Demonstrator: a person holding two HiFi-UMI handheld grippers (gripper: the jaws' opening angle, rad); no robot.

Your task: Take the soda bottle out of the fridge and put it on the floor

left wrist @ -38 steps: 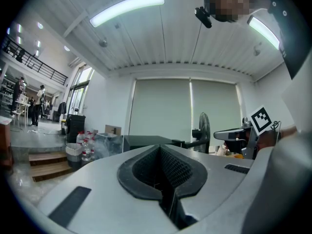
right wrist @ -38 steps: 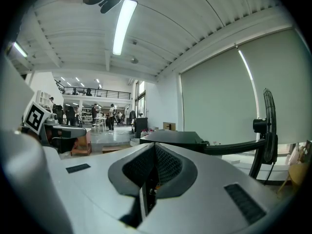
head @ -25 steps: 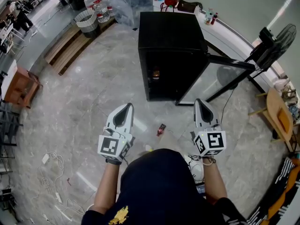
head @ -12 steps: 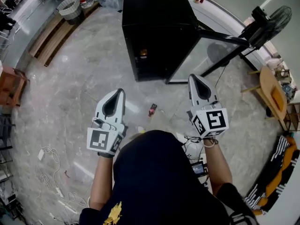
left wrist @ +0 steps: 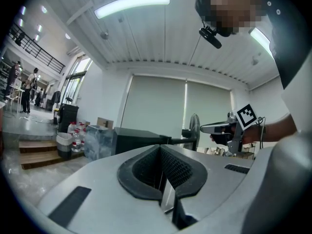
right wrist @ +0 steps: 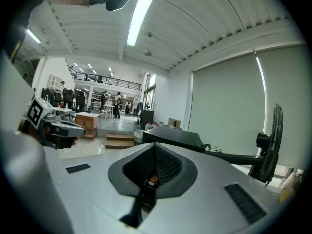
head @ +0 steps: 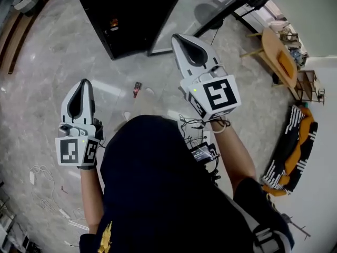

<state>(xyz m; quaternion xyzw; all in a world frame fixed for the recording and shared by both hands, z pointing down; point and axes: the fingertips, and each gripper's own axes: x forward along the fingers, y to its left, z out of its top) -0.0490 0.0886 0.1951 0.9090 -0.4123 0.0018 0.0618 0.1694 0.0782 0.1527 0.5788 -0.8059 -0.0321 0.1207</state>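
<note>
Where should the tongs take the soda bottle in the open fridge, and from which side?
Probably its body, from the front: the soda bottle sits inside the black fridge, door swung open, so only that side is free. Finer shape is too small to tell.

The fridge (head: 126,20) stands at the top of the frame, its door (head: 190,15) swung open to the right. A small thing (head: 137,88) lies on the floor (head: 47,73) in front of it, between the left gripper (head: 83,83) and the right gripper (head: 180,38). A round wooden table (head: 279,54) stands at the upper right. Cables (head: 45,175) lie at the lower left.
</note>
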